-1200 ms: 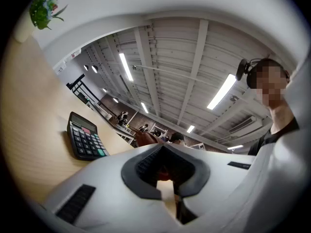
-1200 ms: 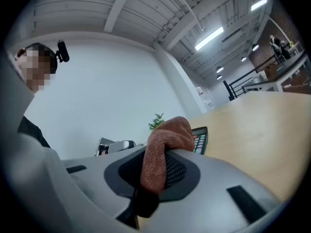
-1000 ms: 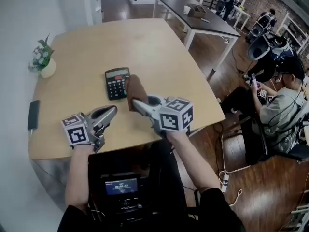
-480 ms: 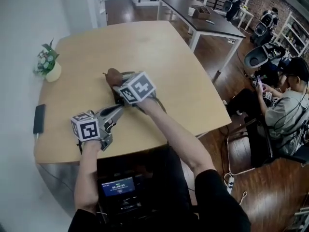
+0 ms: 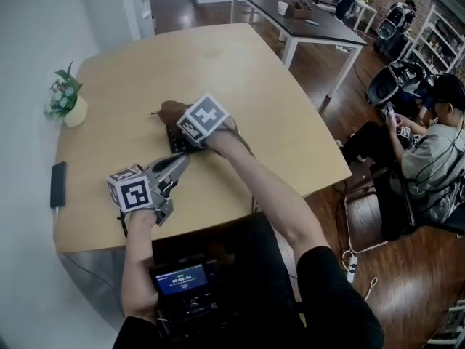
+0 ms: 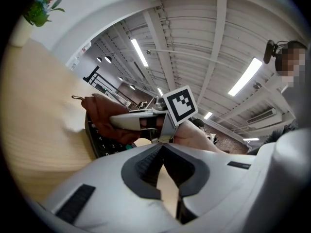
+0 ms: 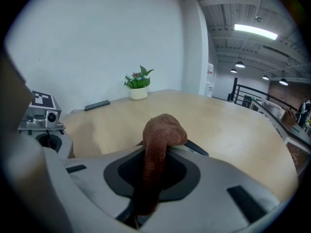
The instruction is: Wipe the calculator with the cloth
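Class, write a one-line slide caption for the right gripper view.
Right gripper clamped on a brown cloth over a wooden table, potted plant beyond.

**Lots of room far off, crowded in the middle**

The wooden table (image 5: 247, 64) is bare over its far half and all down its right side, so a hand can pass there freely. In the middle lies the calculator (image 6: 103, 141). The right gripper (image 5: 173, 121) and its brown cloth (image 5: 171, 110) are on top of it. The left gripper (image 5: 183, 161) sits just beside the calculator's near end, so there is little room between the two grippers. Along the left edge are a potted plant (image 5: 65, 97) and a dark phone (image 5: 58, 184), with the white wall (image 5: 29, 42) close behind them.
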Tool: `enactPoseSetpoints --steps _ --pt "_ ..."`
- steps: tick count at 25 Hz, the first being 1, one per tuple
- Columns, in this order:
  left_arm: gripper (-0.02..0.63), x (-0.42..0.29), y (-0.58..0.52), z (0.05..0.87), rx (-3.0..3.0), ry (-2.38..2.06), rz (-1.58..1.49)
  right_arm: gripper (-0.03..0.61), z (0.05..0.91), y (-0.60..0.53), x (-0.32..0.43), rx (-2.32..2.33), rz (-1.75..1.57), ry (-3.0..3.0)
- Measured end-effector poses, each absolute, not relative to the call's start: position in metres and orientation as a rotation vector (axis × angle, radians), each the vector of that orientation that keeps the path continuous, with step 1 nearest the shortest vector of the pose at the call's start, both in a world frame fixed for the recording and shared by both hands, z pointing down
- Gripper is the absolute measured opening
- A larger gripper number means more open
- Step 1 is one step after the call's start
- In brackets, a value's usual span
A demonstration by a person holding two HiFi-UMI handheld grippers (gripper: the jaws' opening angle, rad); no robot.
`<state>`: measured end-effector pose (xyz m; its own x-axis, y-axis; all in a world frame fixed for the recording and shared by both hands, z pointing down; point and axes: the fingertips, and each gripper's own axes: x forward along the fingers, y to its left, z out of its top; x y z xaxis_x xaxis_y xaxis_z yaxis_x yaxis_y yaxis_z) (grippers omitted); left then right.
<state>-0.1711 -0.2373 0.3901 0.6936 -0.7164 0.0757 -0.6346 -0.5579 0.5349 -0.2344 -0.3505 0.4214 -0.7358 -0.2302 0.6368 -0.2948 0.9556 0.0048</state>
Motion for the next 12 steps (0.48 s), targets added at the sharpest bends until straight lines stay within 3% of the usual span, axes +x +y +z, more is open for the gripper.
enactPoseSetpoints --steps 8,12 --pt "0.003 -0.171 -0.237 0.388 2.383 -1.044 -0.185 0.058 0.417 -0.401 -0.152 0.613 0.168 -2.385" --pt "0.005 -0.171 -0.236 0.389 2.395 -1.036 -0.186 0.058 0.393 -0.374 -0.180 0.520 0.139 -2.493"
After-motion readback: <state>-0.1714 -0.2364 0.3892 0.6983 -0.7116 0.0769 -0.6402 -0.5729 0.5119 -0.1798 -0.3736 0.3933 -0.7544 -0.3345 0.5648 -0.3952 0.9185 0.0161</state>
